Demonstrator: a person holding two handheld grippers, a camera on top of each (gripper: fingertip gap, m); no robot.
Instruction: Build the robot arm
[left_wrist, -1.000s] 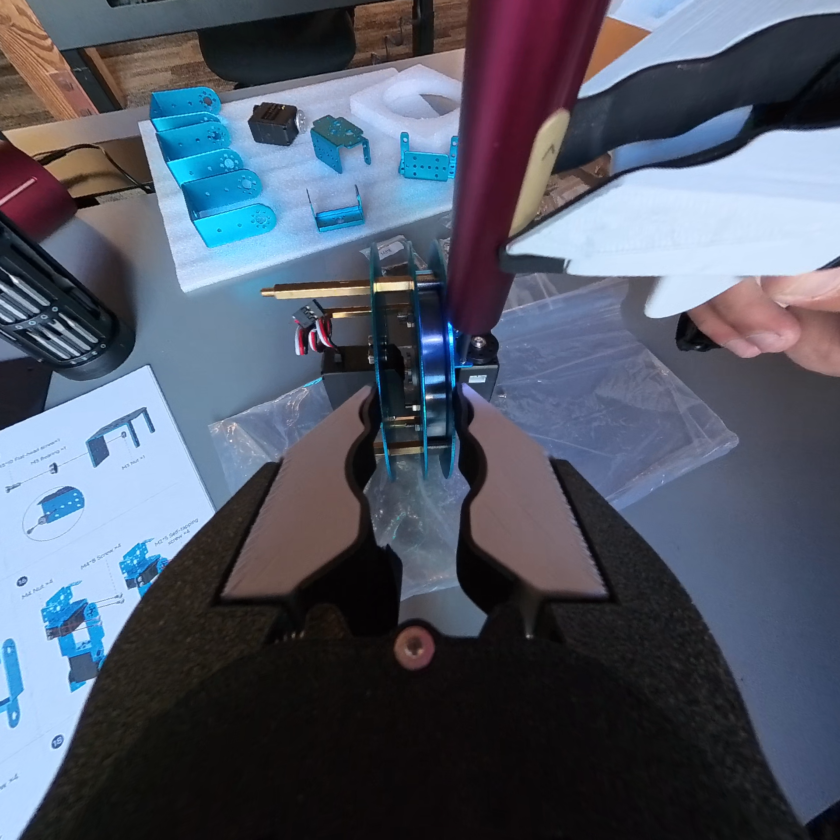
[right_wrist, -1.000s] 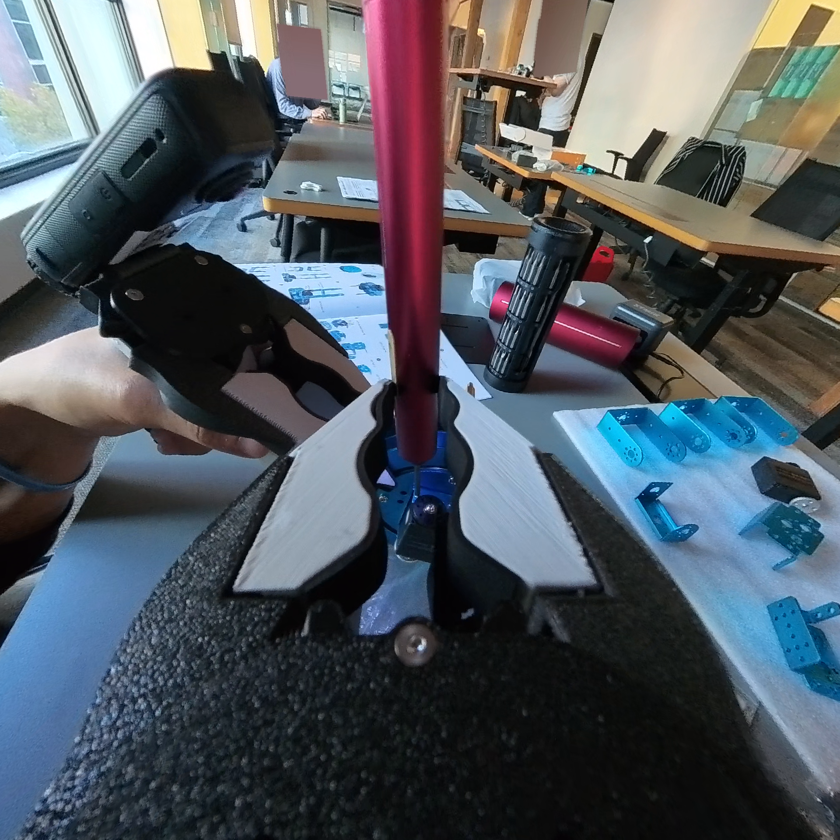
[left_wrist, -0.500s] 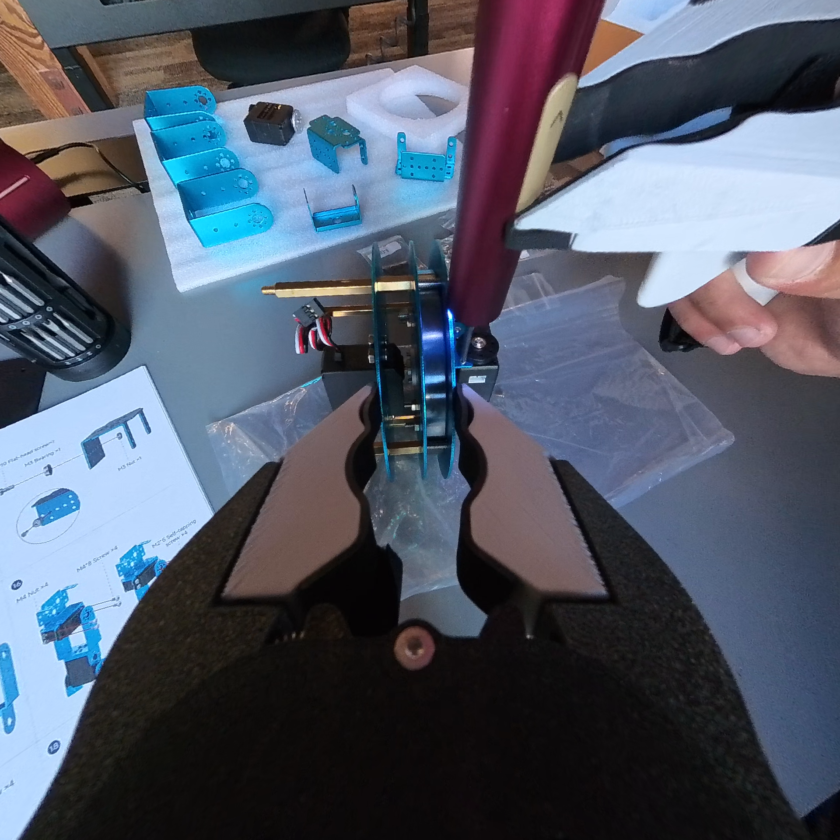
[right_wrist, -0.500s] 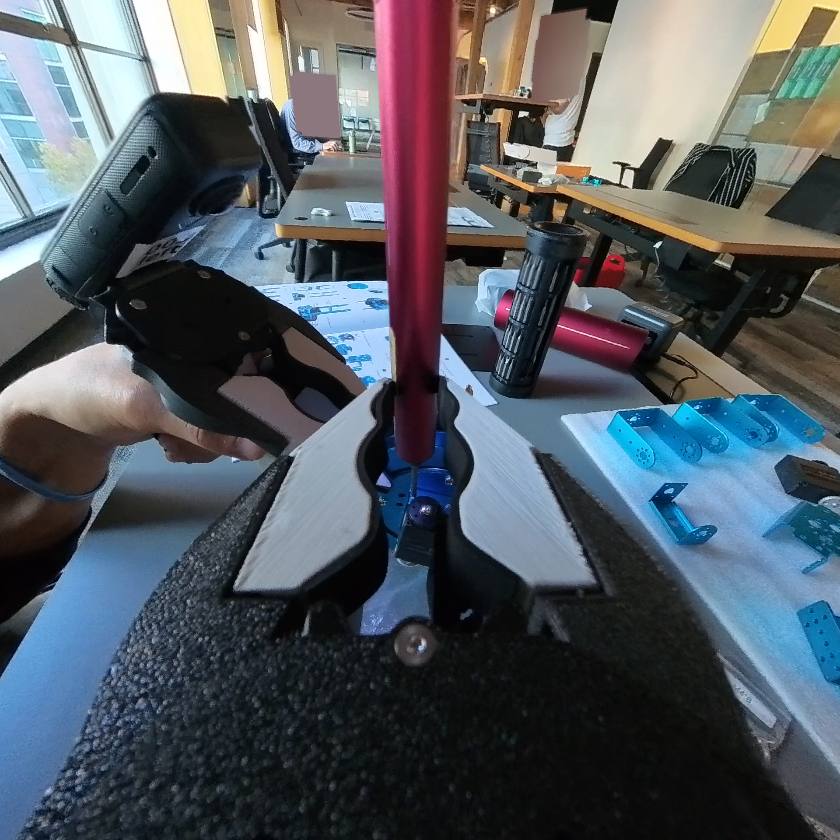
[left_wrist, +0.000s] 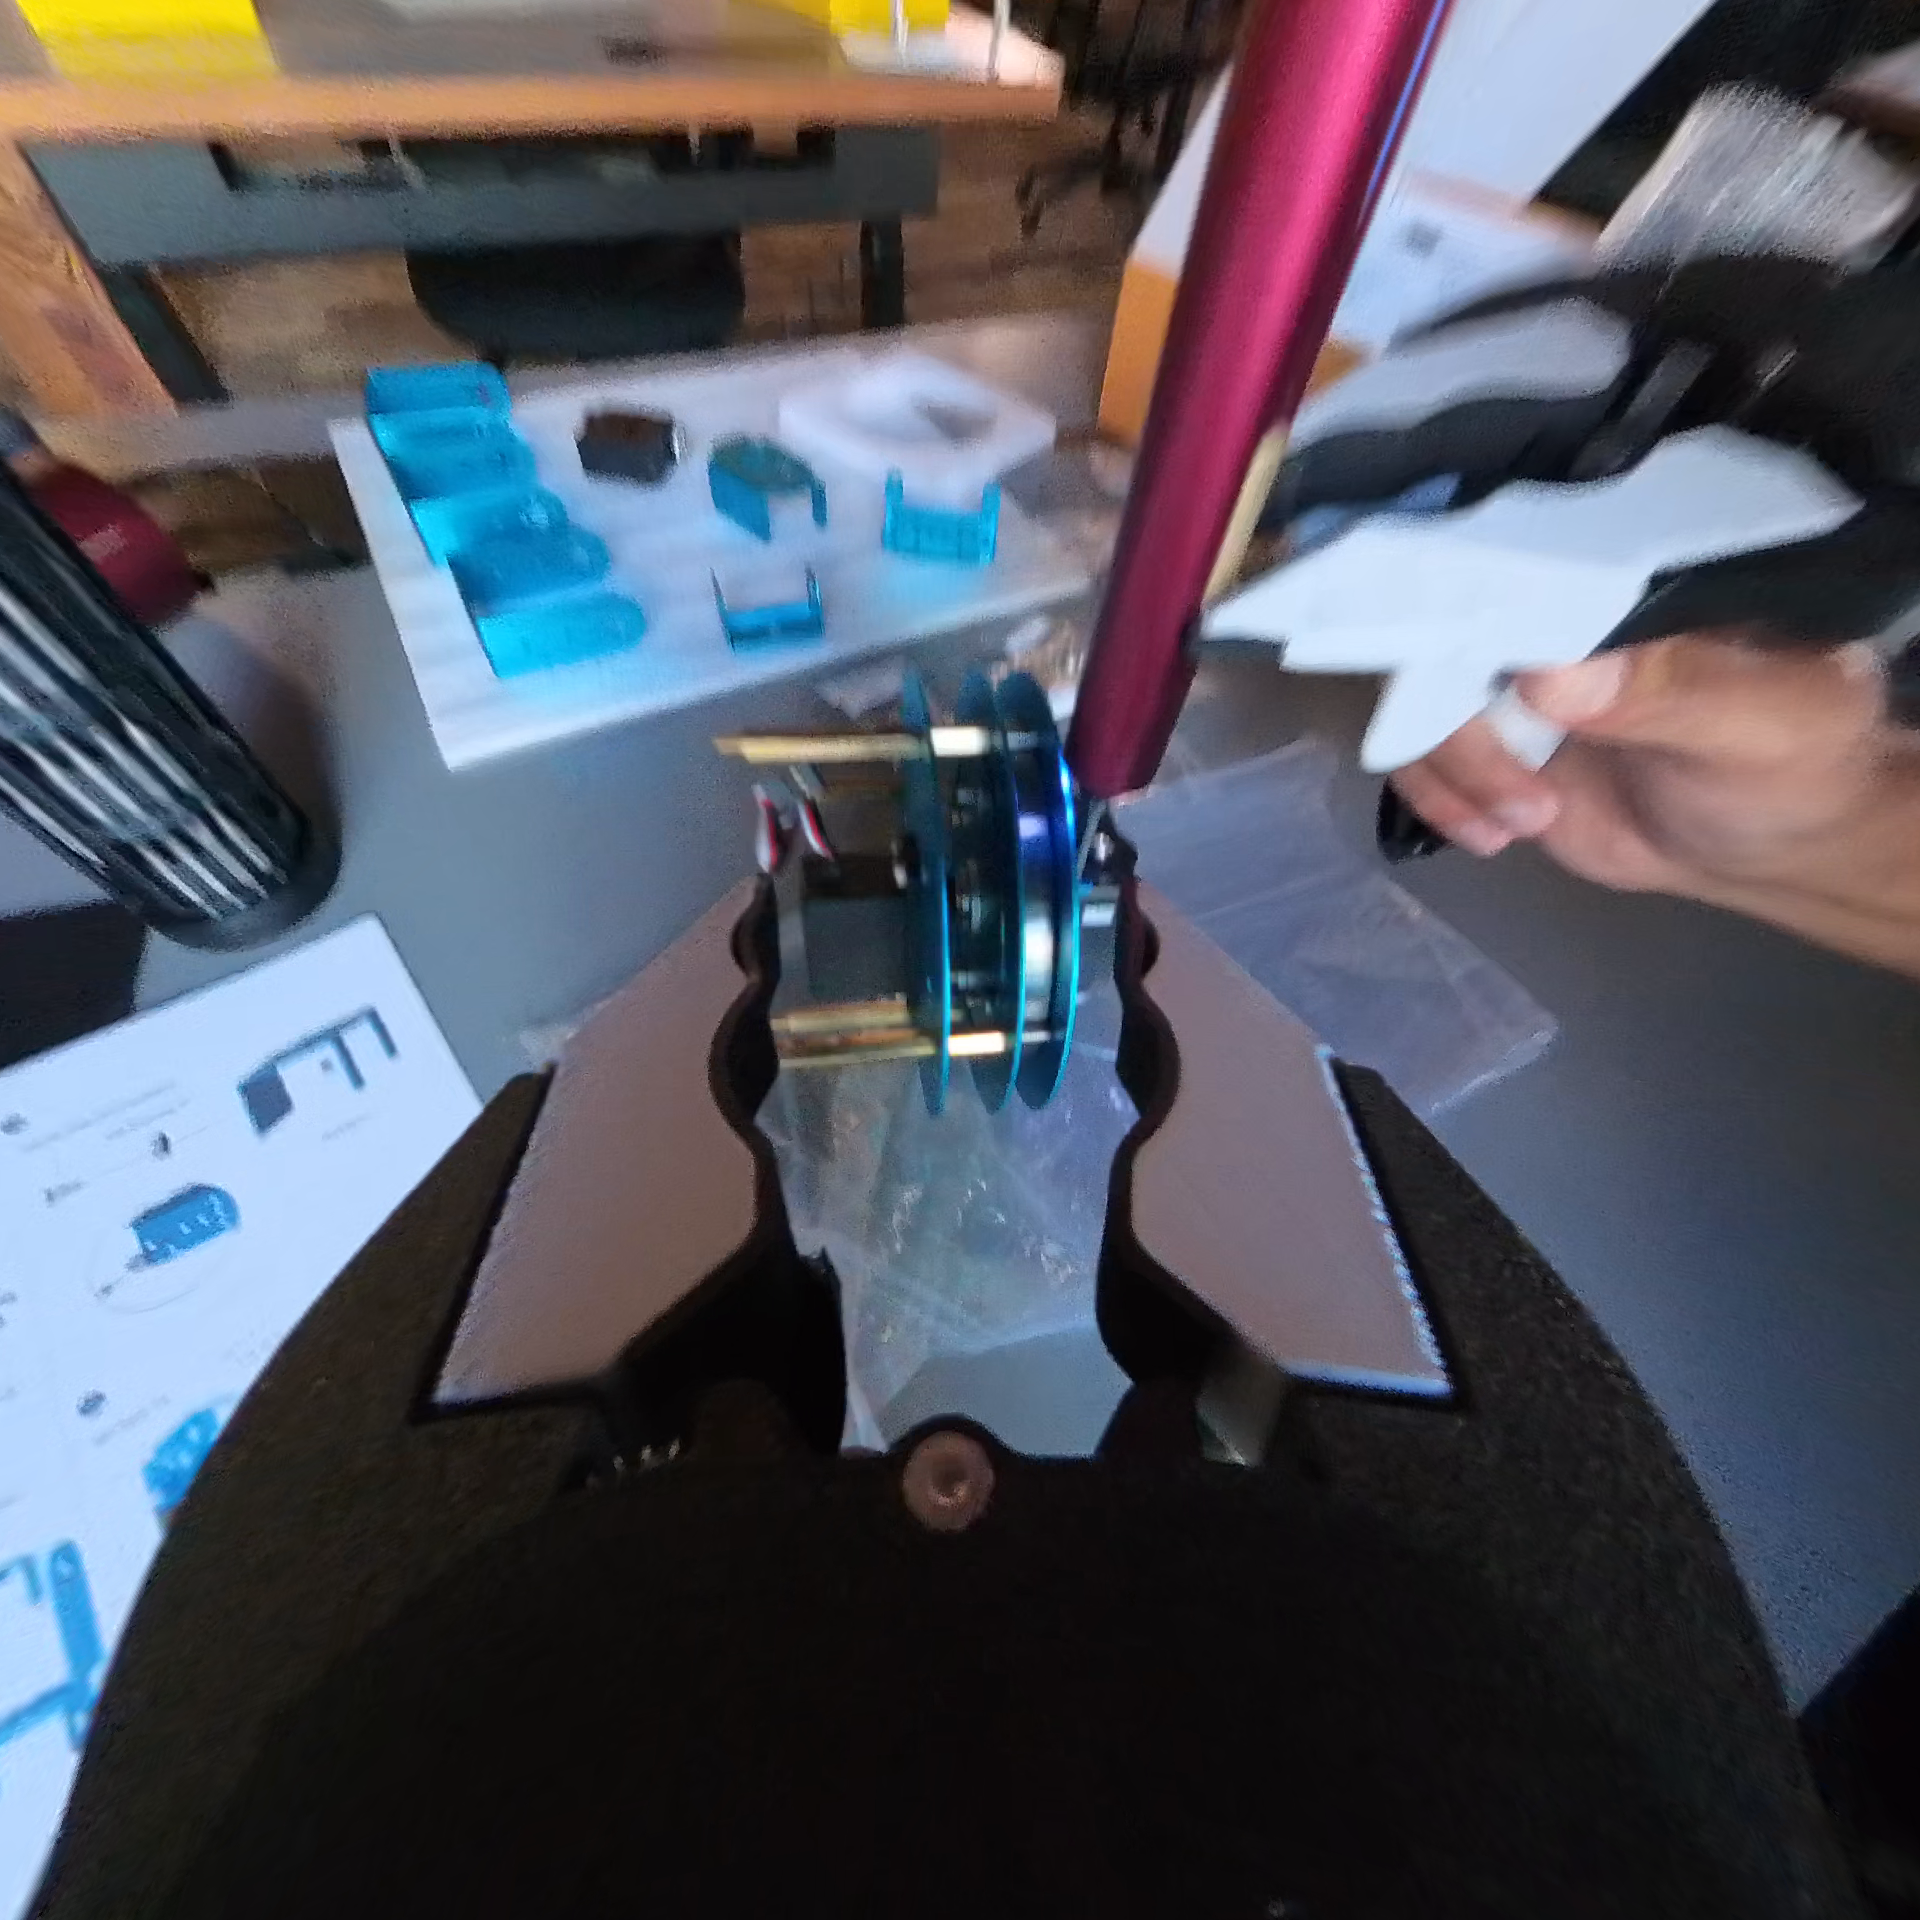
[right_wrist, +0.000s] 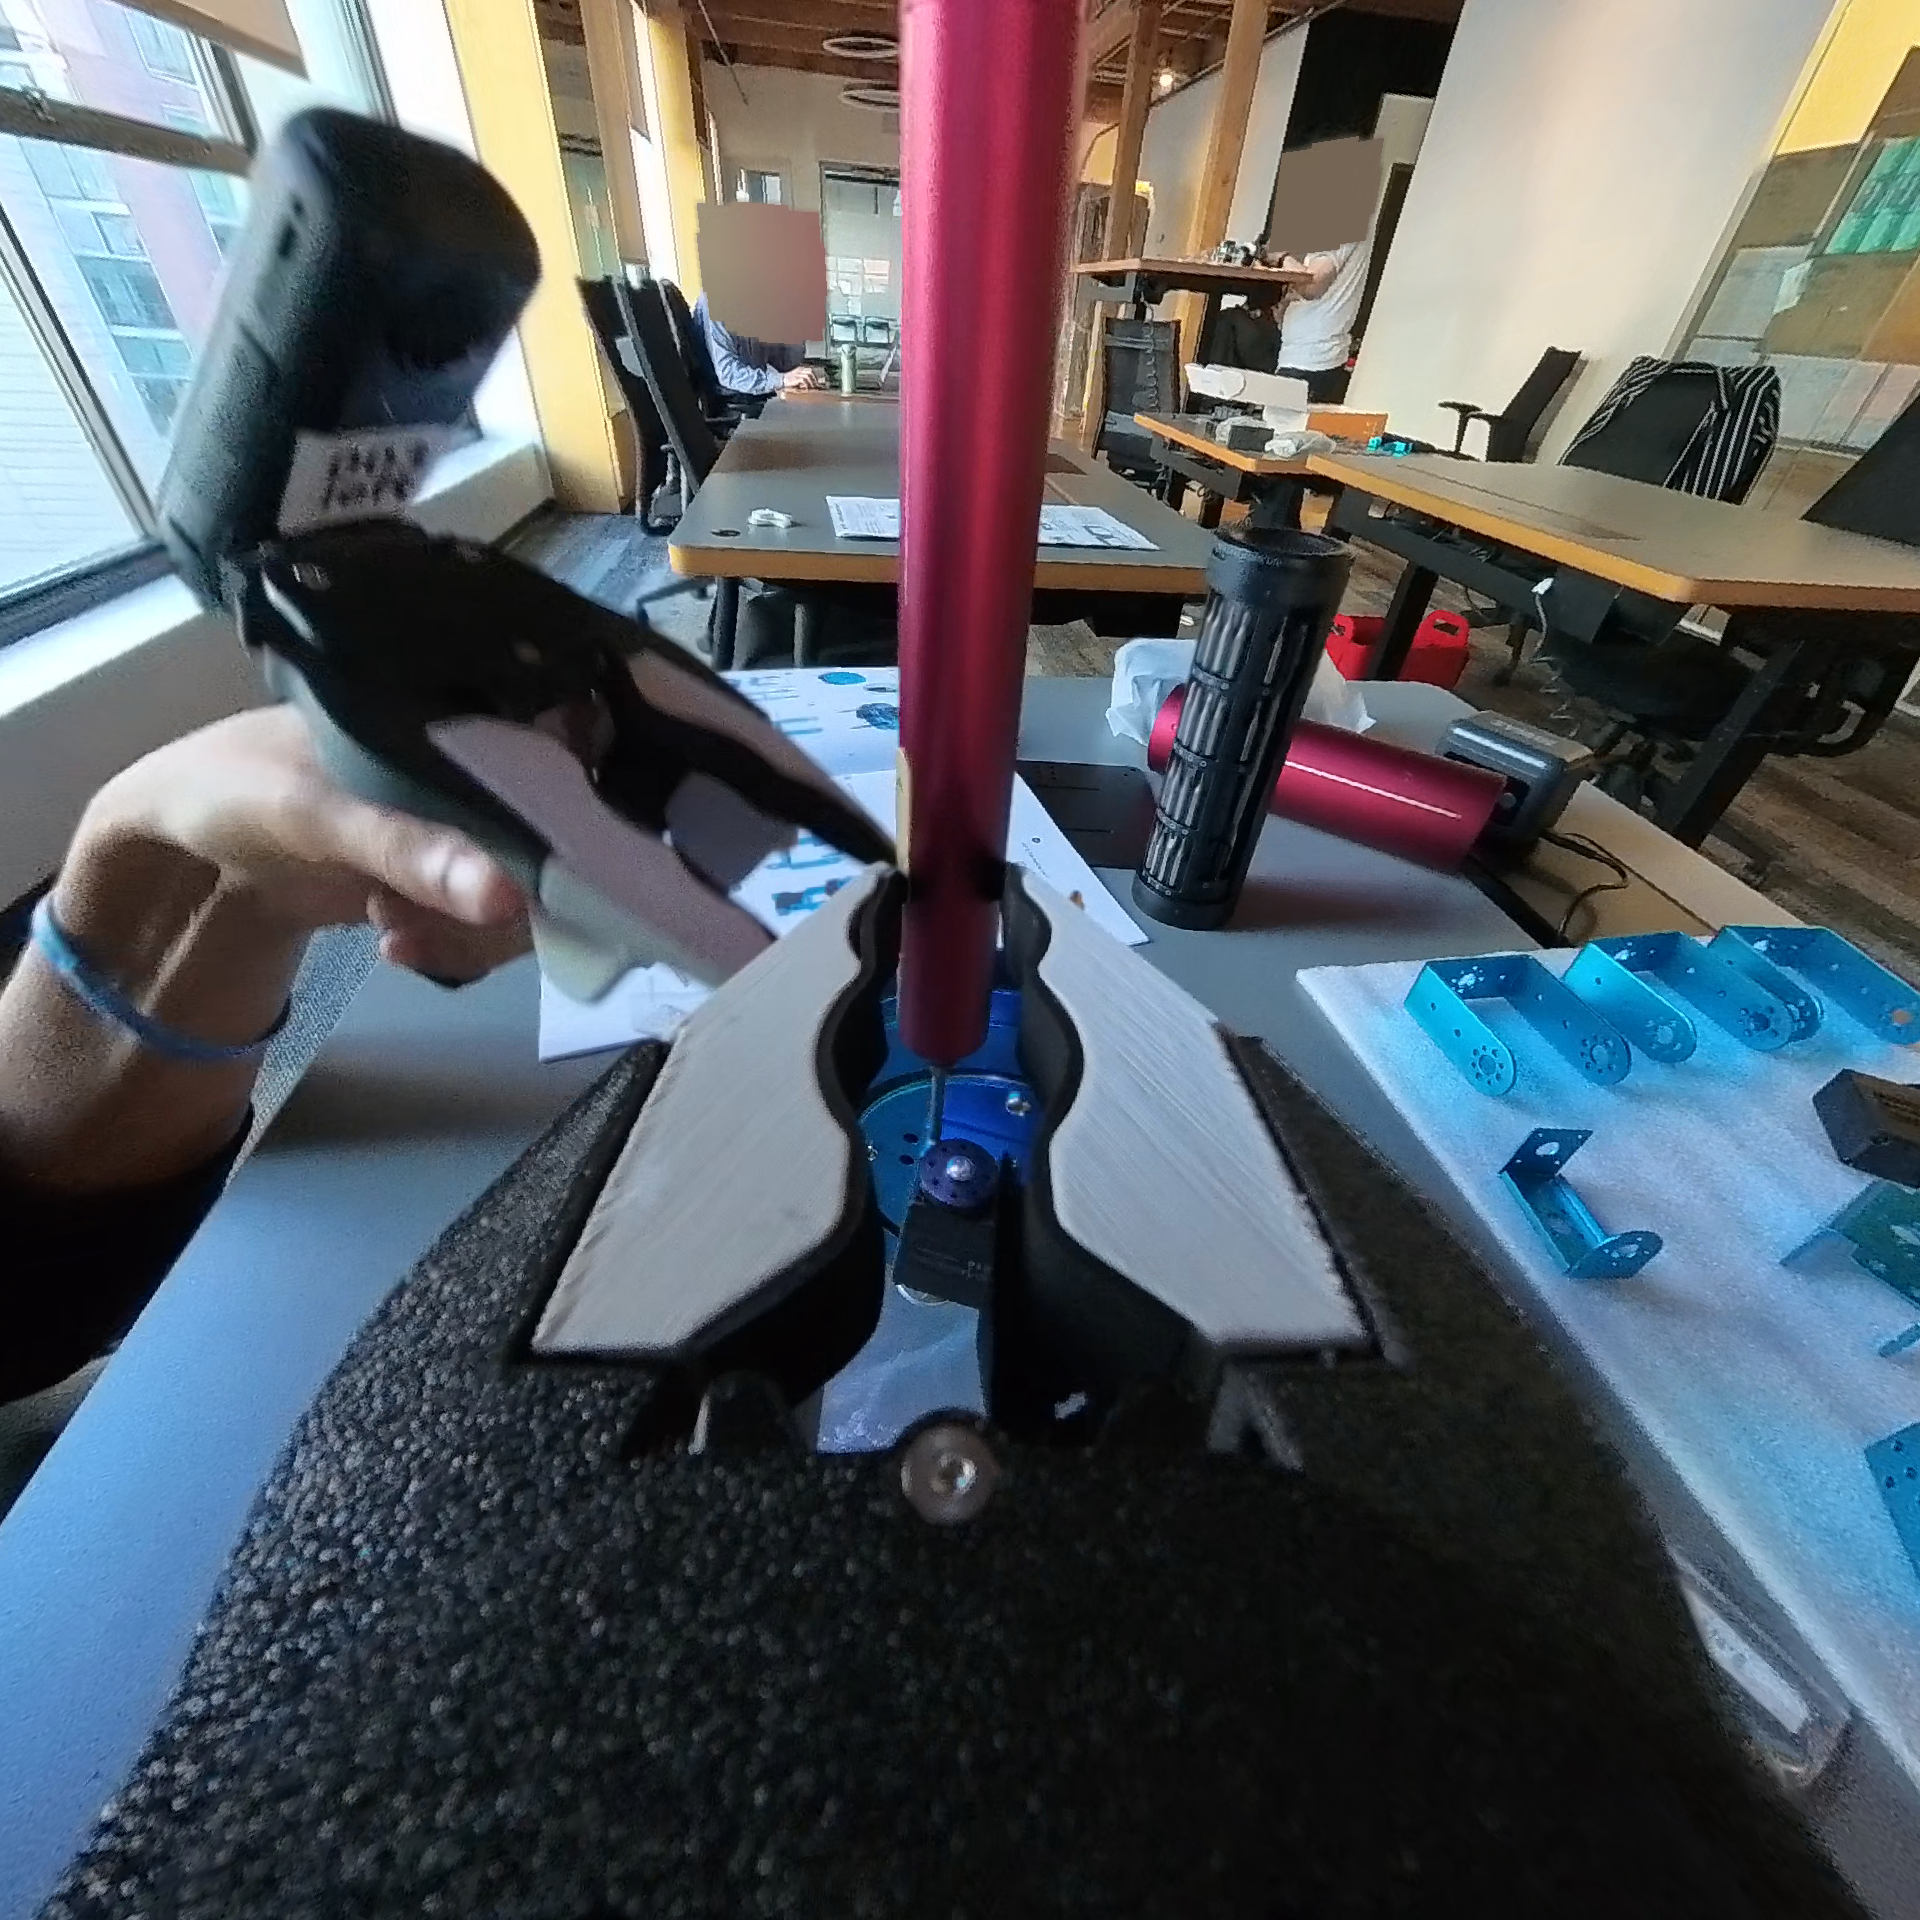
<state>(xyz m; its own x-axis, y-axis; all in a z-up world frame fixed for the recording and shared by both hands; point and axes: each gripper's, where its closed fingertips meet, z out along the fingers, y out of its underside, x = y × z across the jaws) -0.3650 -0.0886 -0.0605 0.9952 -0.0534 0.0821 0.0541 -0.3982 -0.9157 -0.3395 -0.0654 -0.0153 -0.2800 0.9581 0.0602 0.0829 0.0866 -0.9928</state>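
My left gripper (left_wrist: 940, 914) is open, with its jaws on either side of an assembly (left_wrist: 987, 883) of blue discs, brass standoffs and black servos. I cannot tell whether its fingertips (left_wrist: 753, 935) touch it. The assembly stands on edge on a clear plastic bag (left_wrist: 1330, 935). My right gripper (right_wrist: 951, 883) is shut on a red screwdriver (right_wrist: 971, 520), held upright. The screwdriver's thin bit (right_wrist: 938, 1101) points down at the round servo horn (right_wrist: 954, 1169) in front of the blue disc (right_wrist: 894, 1127). The screwdriver (left_wrist: 1226, 416) and the right gripper's white fingers (left_wrist: 1538, 561) also show in the left wrist view.
A white foam sheet (left_wrist: 665, 644) with several blue brackets (right_wrist: 1496, 1029) and a black servo (left_wrist: 623, 447) lies beyond the assembly. A black slotted cylinder (right_wrist: 1236, 727), a red tube (right_wrist: 1382, 790) and an instruction sheet (left_wrist: 208, 1195) sit on the grey table (left_wrist: 1662, 1247). People sit at far desks. The tips of one gripper are about 6 centimetres away from the tips of the other. Measured from the fingertips, the black slotted cylinder (right_wrist: 1236, 727) is 20 centimetres or so from the left gripper and 25 centimetres from the right.
My left gripper's jaws have spread from the blue discs to a wider gap, and it has risen and tilted, blurring its view. The screwdriver has lifted slightly, showing its bit.
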